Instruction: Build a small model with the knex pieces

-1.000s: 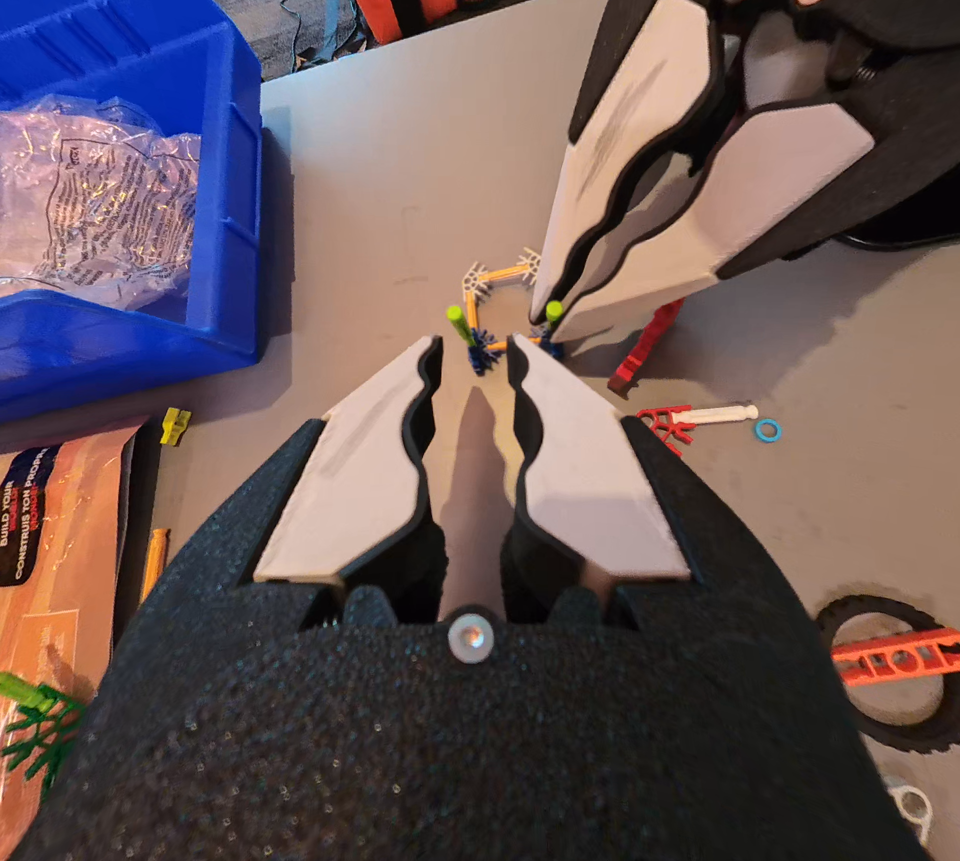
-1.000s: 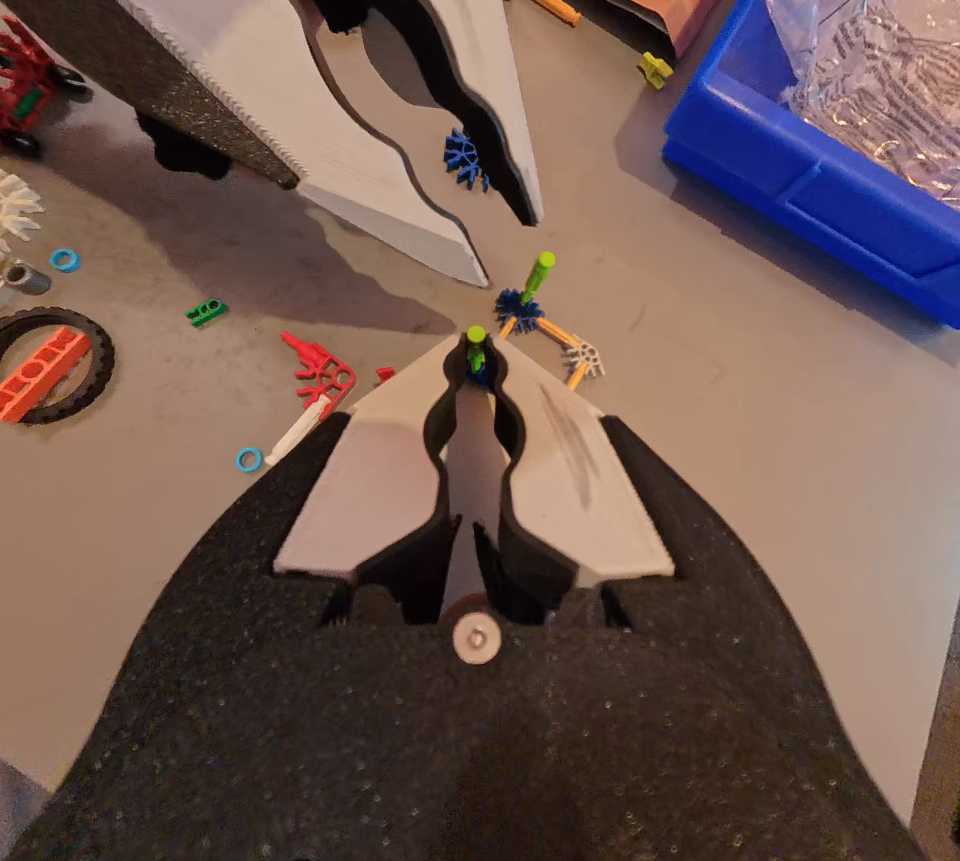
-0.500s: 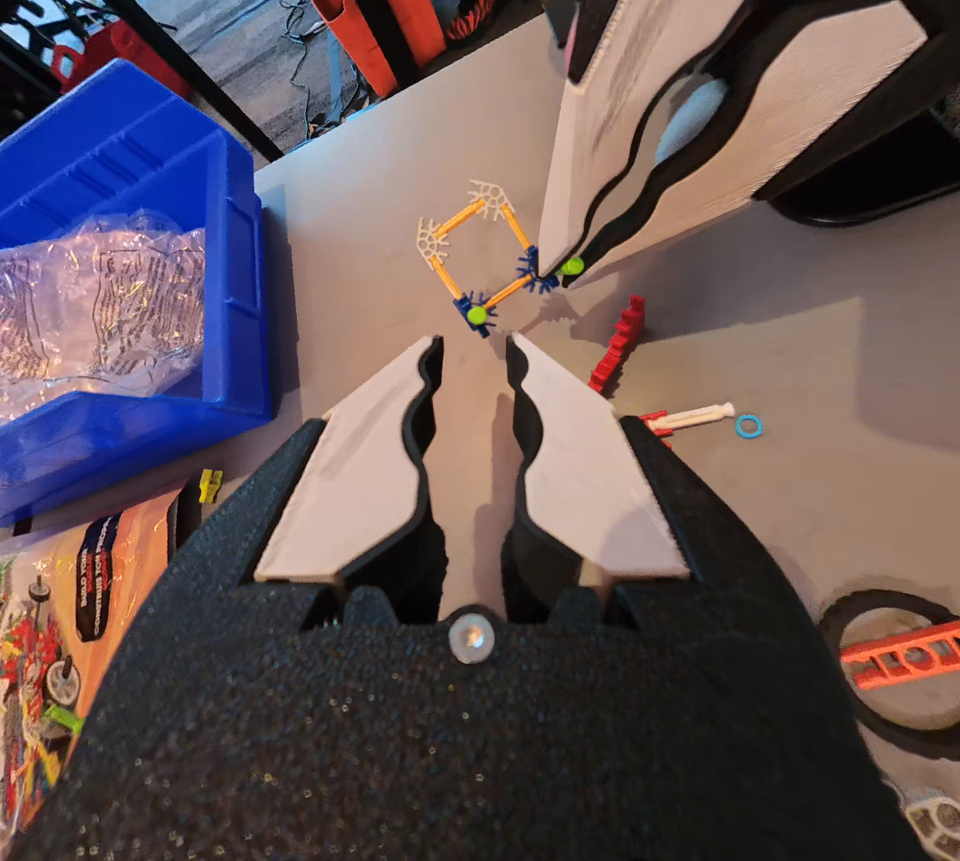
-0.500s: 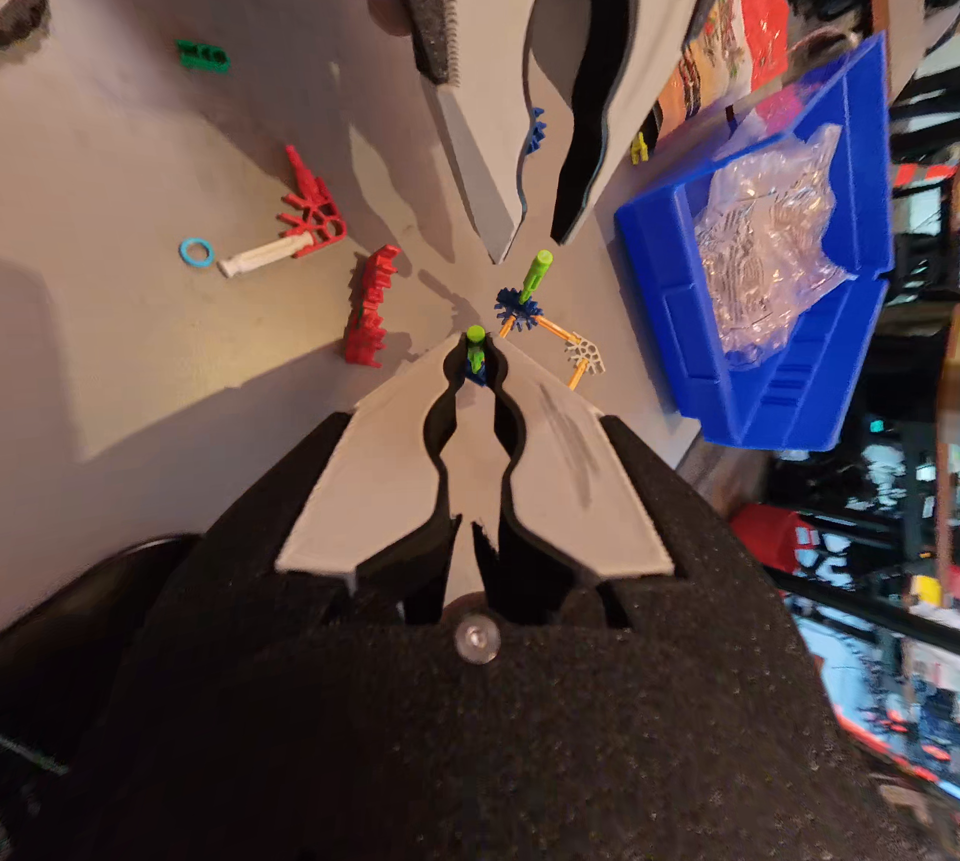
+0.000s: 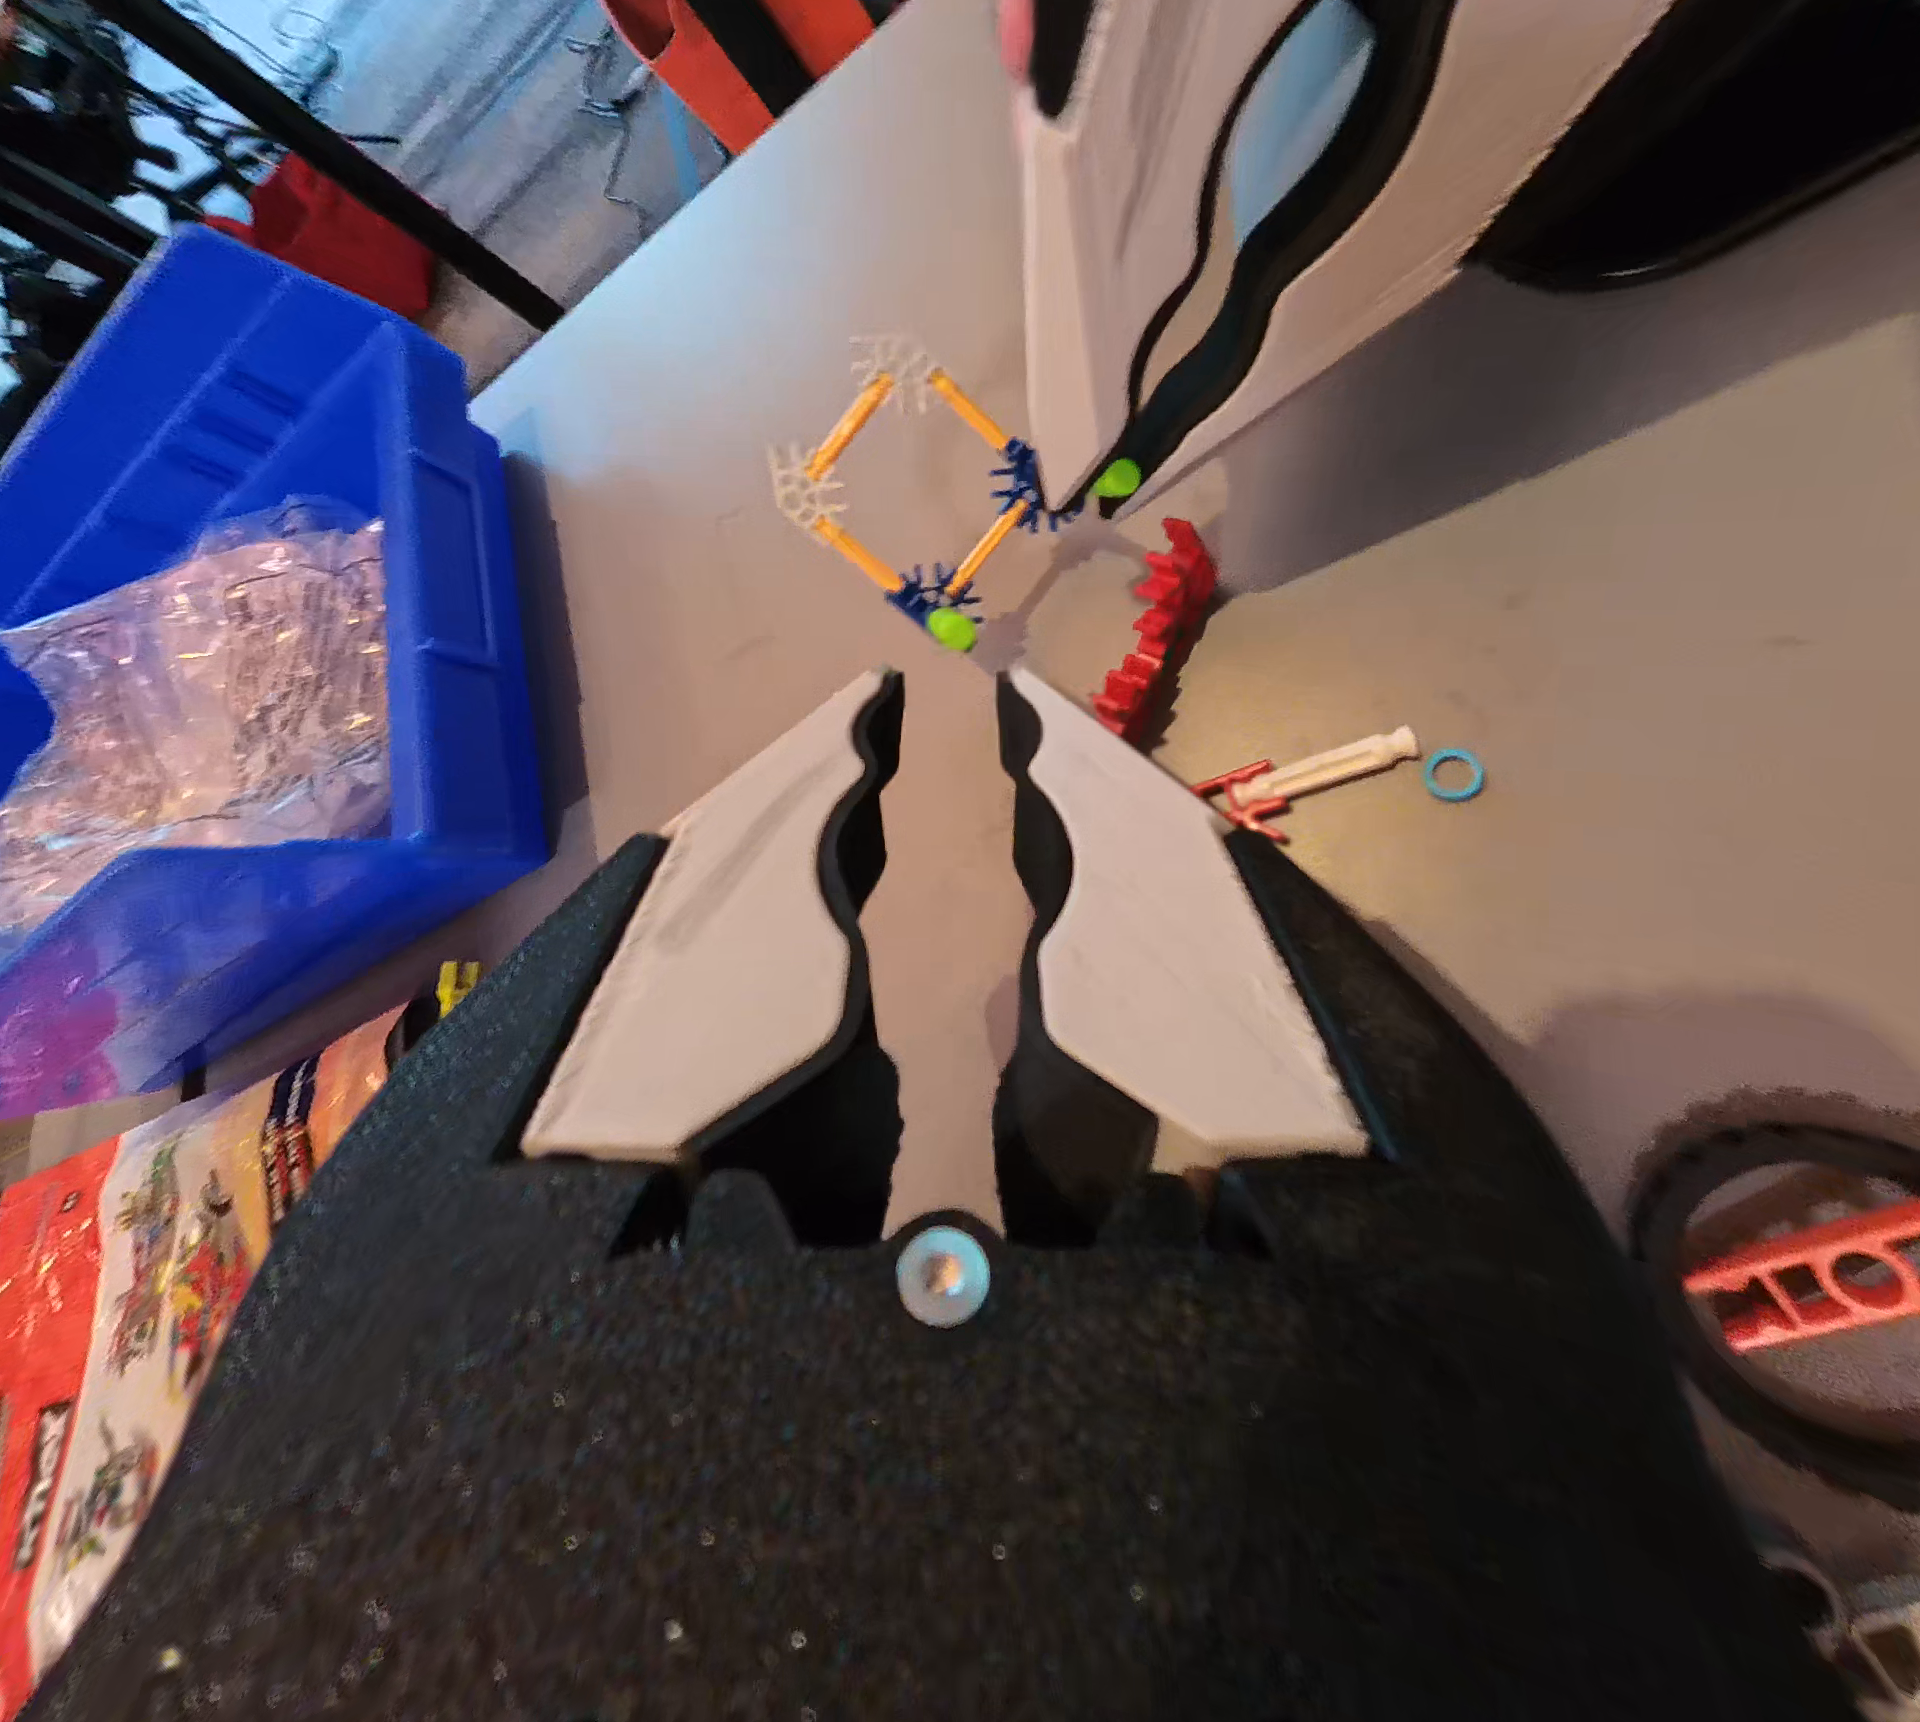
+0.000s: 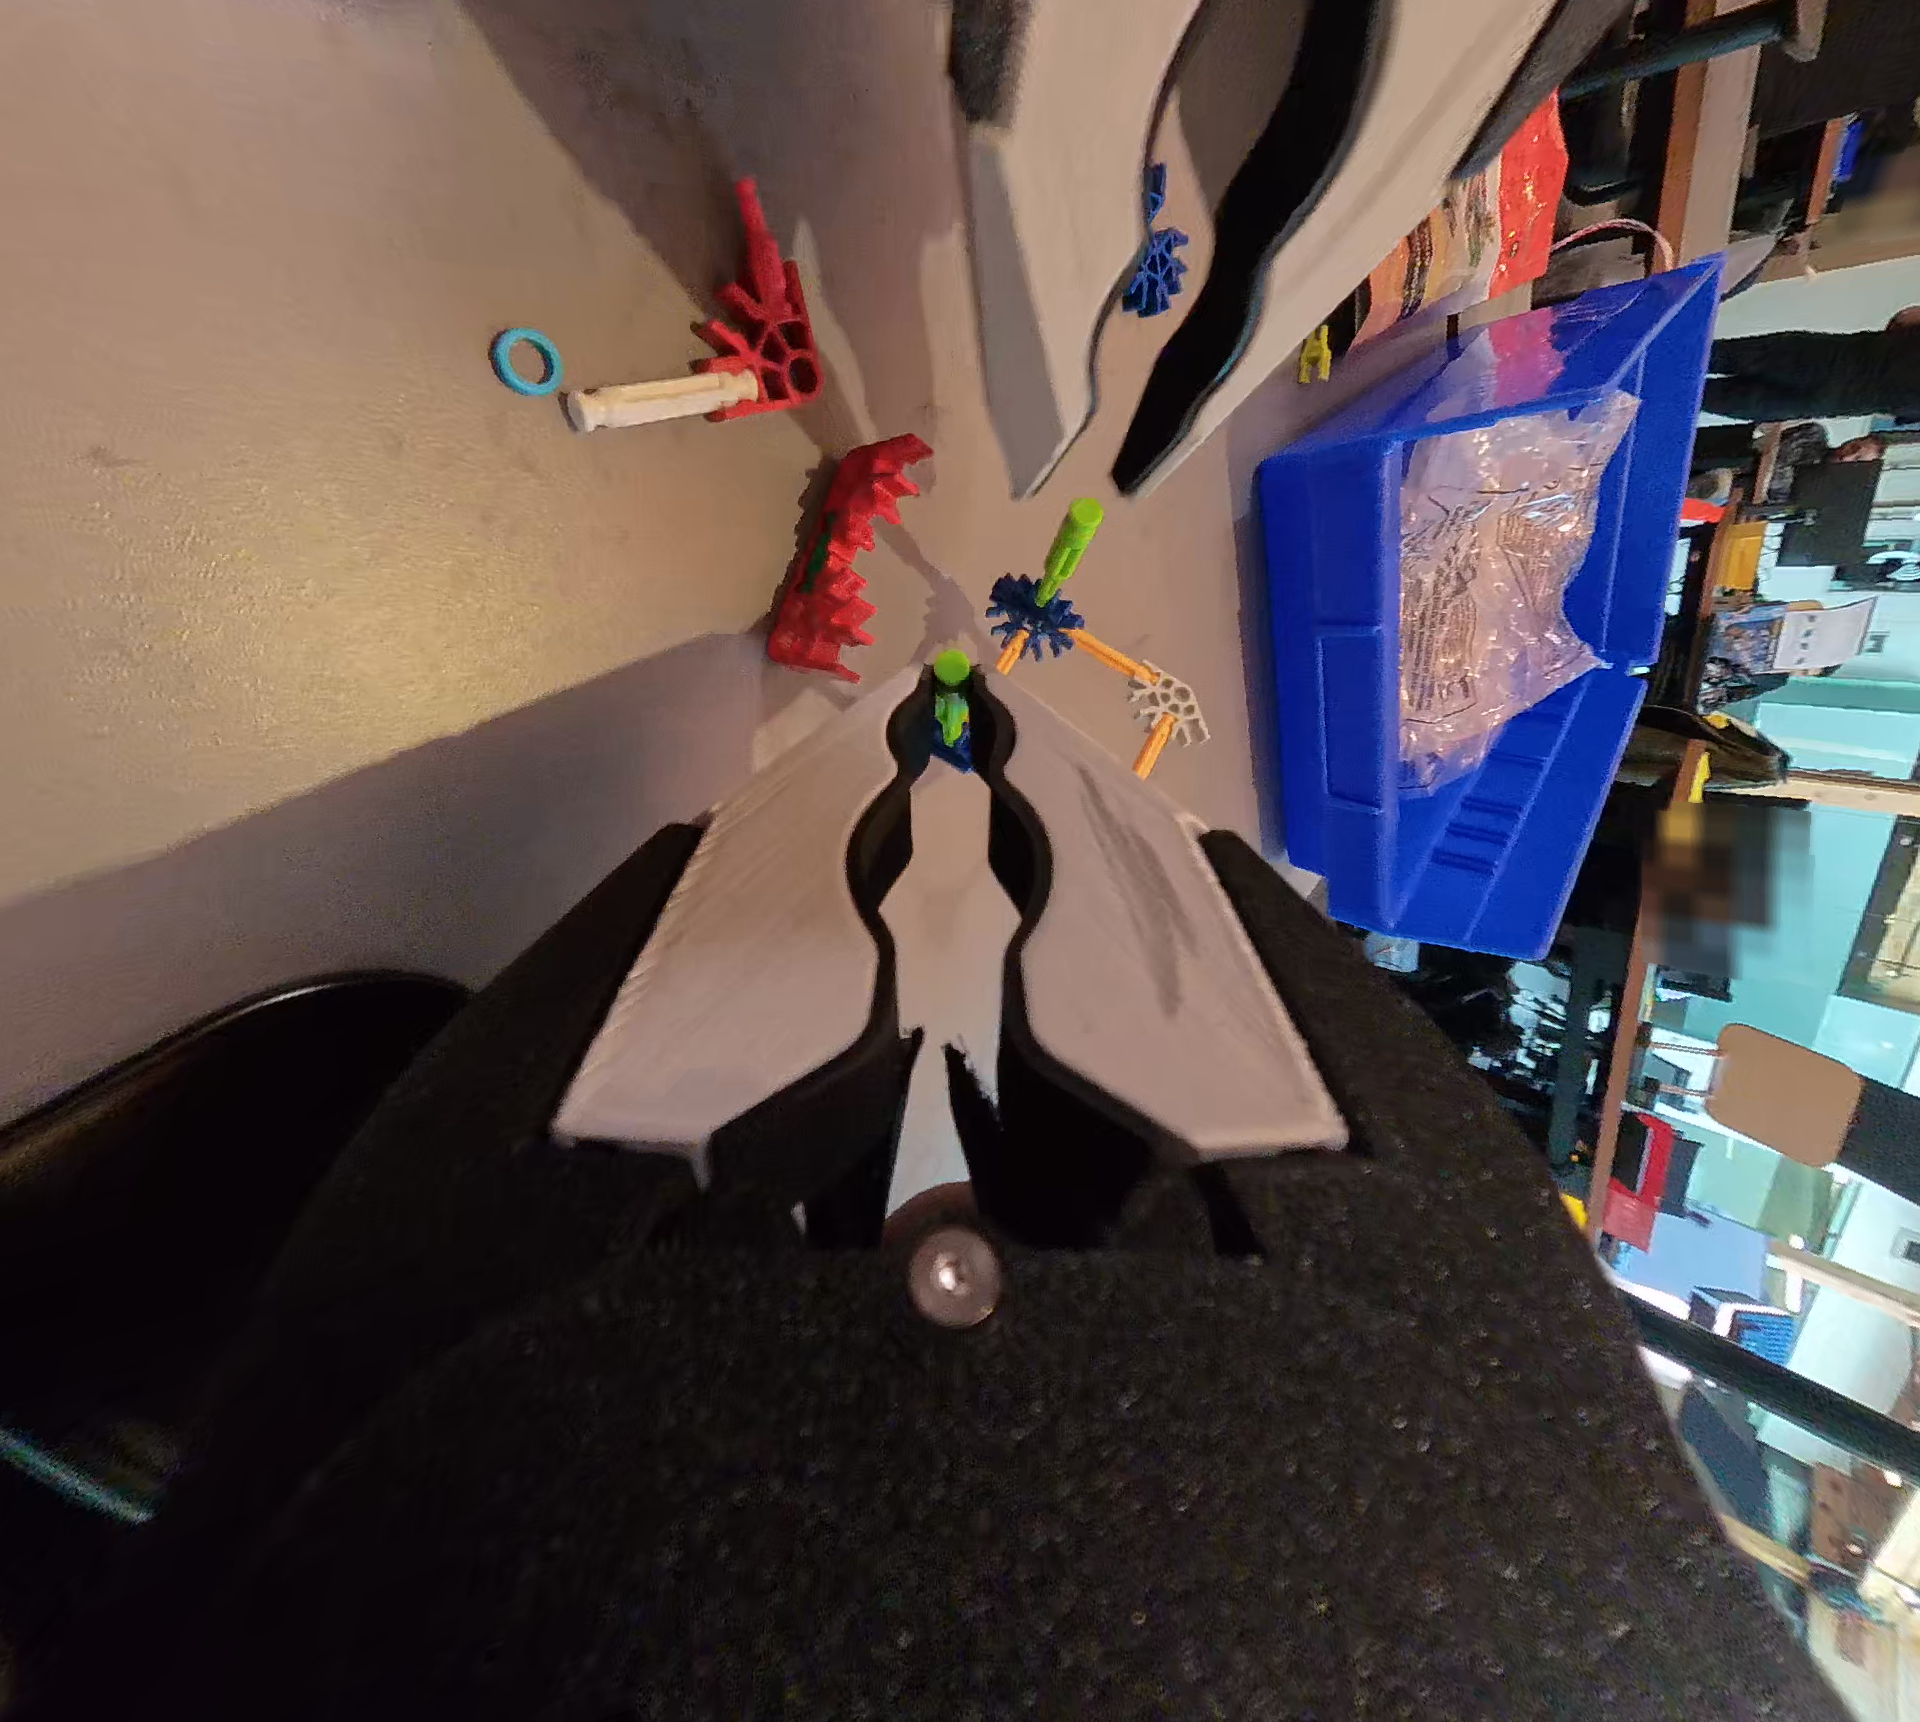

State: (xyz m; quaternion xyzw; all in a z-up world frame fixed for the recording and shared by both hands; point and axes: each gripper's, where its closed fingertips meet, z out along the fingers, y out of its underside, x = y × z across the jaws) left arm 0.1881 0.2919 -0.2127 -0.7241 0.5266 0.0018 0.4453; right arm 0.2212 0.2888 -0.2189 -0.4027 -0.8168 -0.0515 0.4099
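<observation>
A smooth grey tabletop [image 5: 1558, 529] fills the foreground, warm light pooling on one side. Beyond its edge lies grey floor [image 5: 499, 62] with loose cables, black metal frame bars [image 5: 291, 114] and wooden shelving [image 6: 1704, 145] against a bright, bluish background

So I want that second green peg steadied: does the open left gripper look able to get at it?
Probably yes. The left gripper is open and empty, and the green peg stands just past its fingertips with bare table between; the right gripper holds the square's other corner, off to the side.
</observation>
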